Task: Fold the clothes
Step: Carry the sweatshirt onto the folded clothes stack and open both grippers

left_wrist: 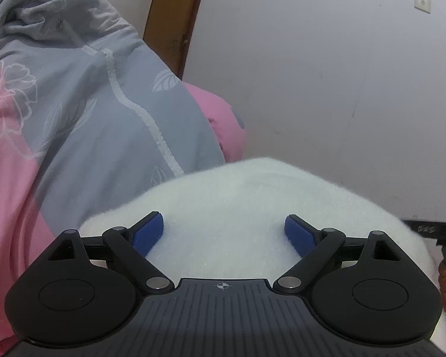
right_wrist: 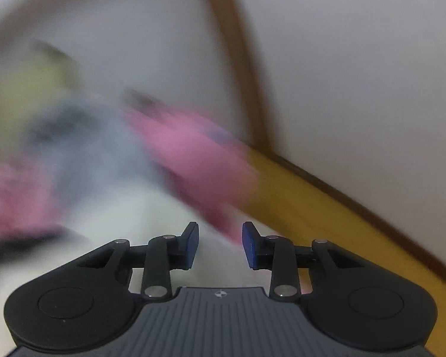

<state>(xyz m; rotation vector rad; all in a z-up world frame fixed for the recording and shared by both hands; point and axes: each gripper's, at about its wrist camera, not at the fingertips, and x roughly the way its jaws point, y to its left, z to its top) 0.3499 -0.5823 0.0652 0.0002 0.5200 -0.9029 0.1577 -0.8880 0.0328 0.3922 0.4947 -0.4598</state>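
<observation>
The white fleecy cloth lies mounded on the bed, seemingly unfolded. The left gripper hangs spread wide over it, grasping nothing. The right gripper (its view badly blurred) stands half-closed, apparently empty; folding remains.

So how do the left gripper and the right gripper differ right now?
The left gripper has its blue pads spread wide over the fluffy white fabric; the right gripper has its pads much closer together, with a gap remaining and nothing clearly pinched. The left wrist view is sharp, while the right wrist view is smeared with motion blur. Both share black linkages and blue pads, and neither visibly clamps cloth.
</observation>
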